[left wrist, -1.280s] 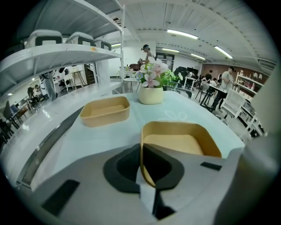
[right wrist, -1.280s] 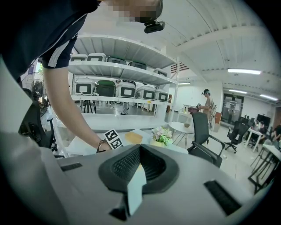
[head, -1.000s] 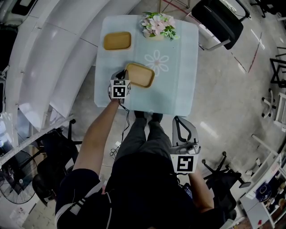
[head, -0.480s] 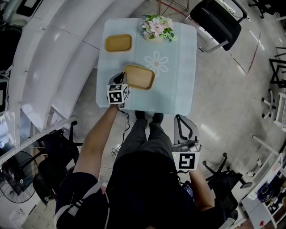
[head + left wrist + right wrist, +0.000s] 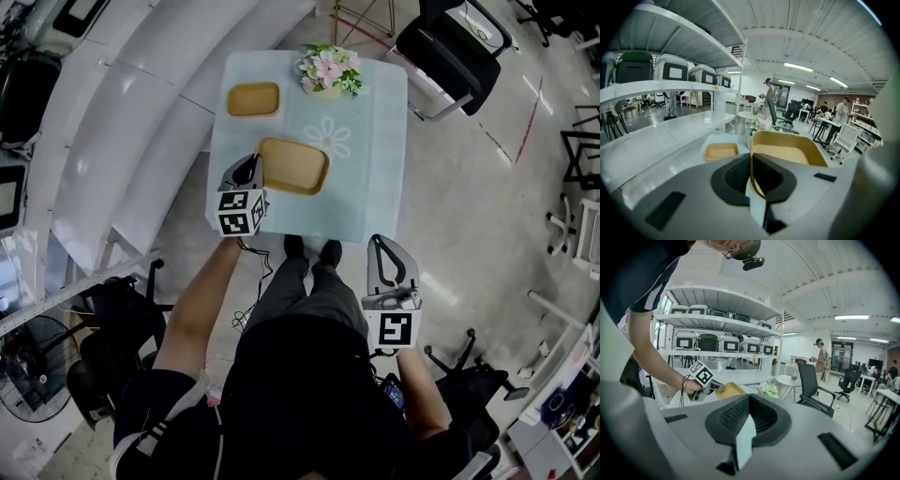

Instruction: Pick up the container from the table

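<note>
A large tan wooden container (image 5: 293,166) hangs above the light blue tablecloth (image 5: 370,187), tilted, and my left gripper (image 5: 254,163) is shut on its near left rim. In the left gripper view the rim (image 5: 754,140) runs between the closed jaws of the left gripper (image 5: 751,161), and the container's tan hollow (image 5: 785,152) fills the view beyond them. My right gripper (image 5: 380,244) hangs off the table by my right leg, shut and empty. From the right gripper (image 5: 749,401) view I see the left gripper (image 5: 710,383) holding the container (image 5: 731,390).
A smaller tan container (image 5: 253,98) lies on the table's far left, also seen at the small container (image 5: 721,151). A bunch of flowers (image 5: 330,70) stands at the far edge. White shelving (image 5: 122,122) runs along the left. A black chair (image 5: 450,52) stands at the far right.
My left gripper has risen toward me with the large container in its grip, so the container is off the cloth. The right gripper has barely shifted.
</note>
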The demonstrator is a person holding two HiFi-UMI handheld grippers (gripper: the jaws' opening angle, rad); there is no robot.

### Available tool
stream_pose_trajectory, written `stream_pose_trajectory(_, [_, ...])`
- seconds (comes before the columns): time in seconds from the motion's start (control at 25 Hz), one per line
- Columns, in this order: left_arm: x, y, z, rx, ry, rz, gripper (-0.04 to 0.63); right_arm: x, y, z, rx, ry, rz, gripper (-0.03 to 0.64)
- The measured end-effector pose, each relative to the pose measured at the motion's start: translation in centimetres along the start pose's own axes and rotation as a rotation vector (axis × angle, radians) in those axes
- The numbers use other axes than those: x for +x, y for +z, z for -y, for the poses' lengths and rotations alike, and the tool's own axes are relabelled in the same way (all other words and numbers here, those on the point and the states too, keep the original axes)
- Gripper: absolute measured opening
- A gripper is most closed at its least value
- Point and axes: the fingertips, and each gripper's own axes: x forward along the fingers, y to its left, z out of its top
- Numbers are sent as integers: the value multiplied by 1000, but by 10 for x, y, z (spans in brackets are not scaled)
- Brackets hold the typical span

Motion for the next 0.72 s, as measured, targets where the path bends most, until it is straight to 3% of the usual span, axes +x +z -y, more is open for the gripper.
stream_pose_trajectory(0.24, [-33,40,7,48,10,92,11,-1,11,11,13,-15,25,3])
stream_pose_trajectory(0.72, [-107,107,22,67,5,260,11,-13,39,28,20,-46,72,3])
